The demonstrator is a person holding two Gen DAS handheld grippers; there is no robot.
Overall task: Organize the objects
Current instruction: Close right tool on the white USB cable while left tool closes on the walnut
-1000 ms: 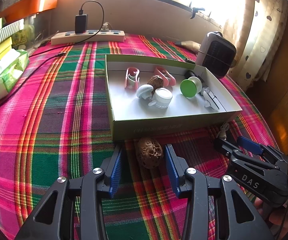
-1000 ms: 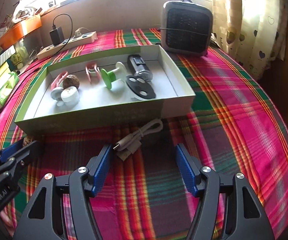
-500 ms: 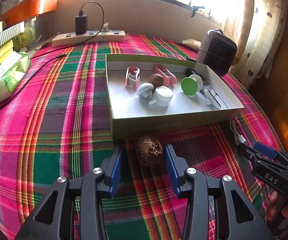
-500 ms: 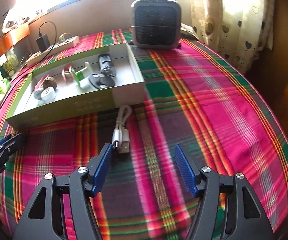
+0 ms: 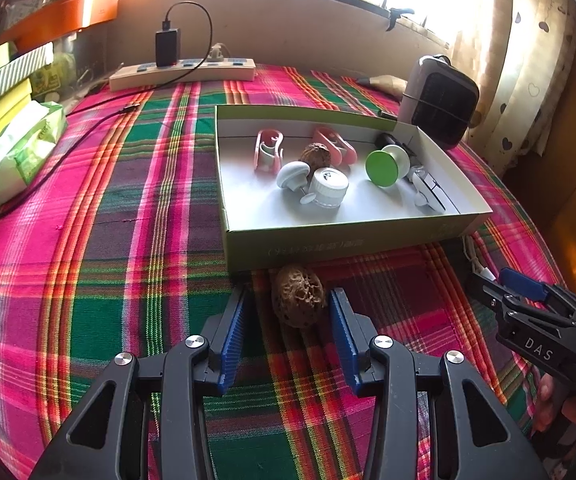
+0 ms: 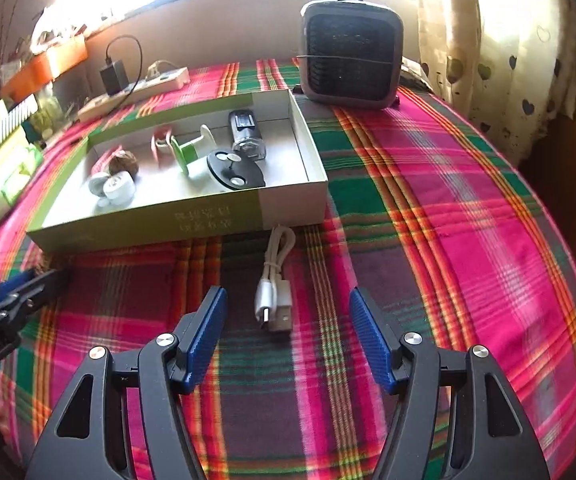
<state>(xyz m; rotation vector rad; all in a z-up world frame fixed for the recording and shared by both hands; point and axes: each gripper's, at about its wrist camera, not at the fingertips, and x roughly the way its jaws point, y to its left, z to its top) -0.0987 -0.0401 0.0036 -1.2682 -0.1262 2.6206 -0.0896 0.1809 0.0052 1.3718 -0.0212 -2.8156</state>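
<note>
I've got the walnut (image 5: 298, 300) low centre in the left view, on the plaid cloth (image 5: 88, 280), just in front of the box's (image 5: 327, 240) near wall. My left gripper (image 5: 288, 320) straddles it, fingers spread, a gap showing on both sides, nothing pinched. That view looks the same as a second ago: nut and fingers have not budged, so I read the grab as lined up but not started.

What changed is on the right. A second ago the short white USB cable (image 6: 274, 280) sat by the left finger of my right gripper (image 6: 288, 320); now it lies centred between the fingers in the lower middle of the right view, its loop end pointing up toward the box corner. The heater (image 6: 351, 52) has slid from upper centre toward upper right. Fingers are spread wide there too, well clear of the cable. So I judge both grippers are staged, each over one loose item still outside the box.

Box contents, left view: two pink clips (image 5: 268, 152), a second walnut (image 5: 315, 154), a grey mushroom-shaped knob (image 5: 292, 174), a white ribbed cap (image 5: 327, 186), a green-faced round piece (image 5: 385, 168), and at the right end a black disc (image 6: 234, 168) and a dark block with a clear end (image 6: 246, 134), clearer in the right view. Floor room is left along the near wall.

Outside: power strip (image 5: 184, 72) upper left with a charger plugged in, tissue pack (image 5: 20, 152) at the left edge.
</note>
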